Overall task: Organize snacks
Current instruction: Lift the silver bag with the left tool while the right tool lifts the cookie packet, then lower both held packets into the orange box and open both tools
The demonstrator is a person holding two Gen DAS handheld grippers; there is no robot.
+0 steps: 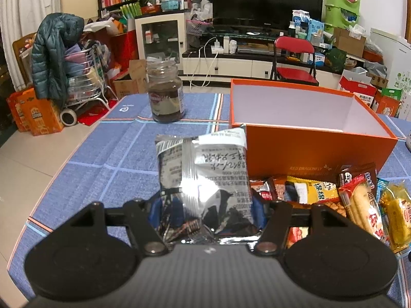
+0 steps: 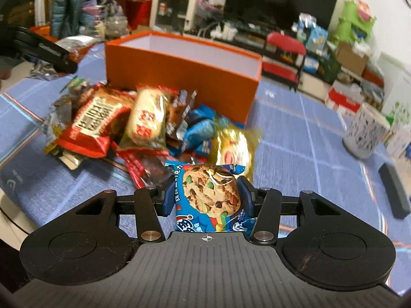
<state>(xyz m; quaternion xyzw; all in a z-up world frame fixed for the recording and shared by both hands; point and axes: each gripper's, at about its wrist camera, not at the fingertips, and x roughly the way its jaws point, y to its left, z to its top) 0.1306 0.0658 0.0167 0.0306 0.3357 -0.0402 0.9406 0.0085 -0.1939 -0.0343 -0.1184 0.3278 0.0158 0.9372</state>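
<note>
both grippers are squeezing snacks: left gripper point(image 1: 205, 210) a silver bag point(image 1: 203, 179), right gripper point(image 2: 208, 200) a cookie pack point(image 2: 209, 196). either slippery wrapper may be sliding out before the box point(image 2: 185, 71).

Left wrist view: sat low over the table's point(image 1: 77, 159) near edge, looked forward and downward toward the far edge, with the orange box point(image 1: 318, 151) ahead on its right. Right wrist view: sat close above the near edge, faced the same box point(image 2: 179, 74) from nearer its right end. Shared by both: box, snack pile point(image 1: 334, 197) point(image 2: 133, 125), blue tablecloth, television wall.
</note>
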